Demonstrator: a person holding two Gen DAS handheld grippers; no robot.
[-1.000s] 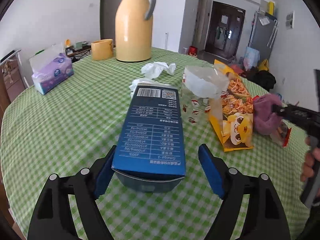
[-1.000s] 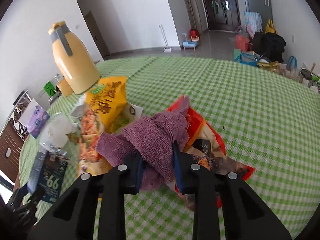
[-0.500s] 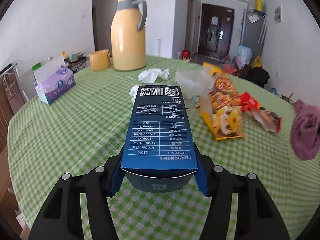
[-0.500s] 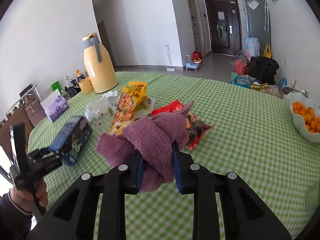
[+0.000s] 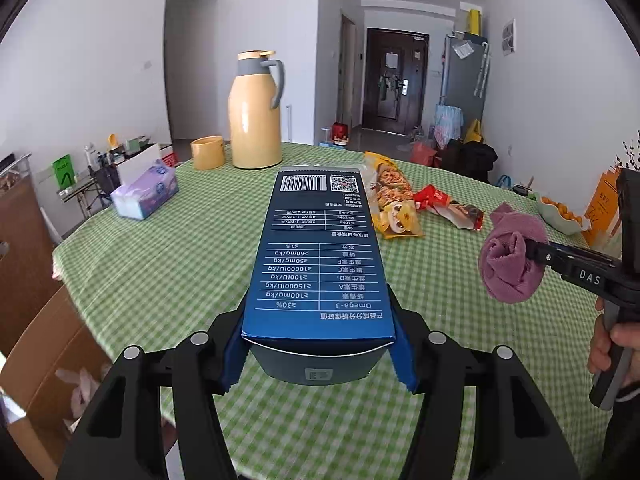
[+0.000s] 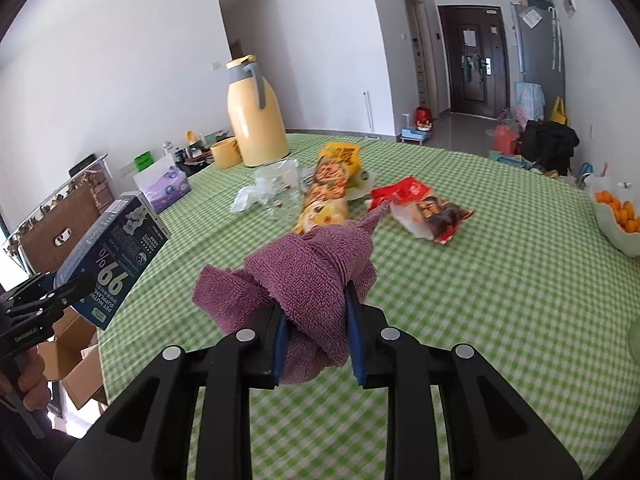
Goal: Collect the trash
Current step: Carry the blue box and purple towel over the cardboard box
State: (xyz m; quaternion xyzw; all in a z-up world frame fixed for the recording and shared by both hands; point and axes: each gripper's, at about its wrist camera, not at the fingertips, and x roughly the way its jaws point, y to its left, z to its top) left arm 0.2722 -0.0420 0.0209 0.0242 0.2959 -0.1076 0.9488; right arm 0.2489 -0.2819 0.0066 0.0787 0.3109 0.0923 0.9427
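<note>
The left gripper (image 5: 320, 344) squeezes just the near end of the long blue box (image 5: 320, 256), held up above the near left edge of the table (image 5: 168, 264), so the heavy far end could tip and slip out. The right gripper (image 6: 316, 344) pinches a purple cloth (image 6: 304, 280) that hangs loose and might drop.

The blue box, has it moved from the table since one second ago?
Yes. The blue box, clamped in the left gripper, has gone up and toward the person, away from the yellow jug.
</note>
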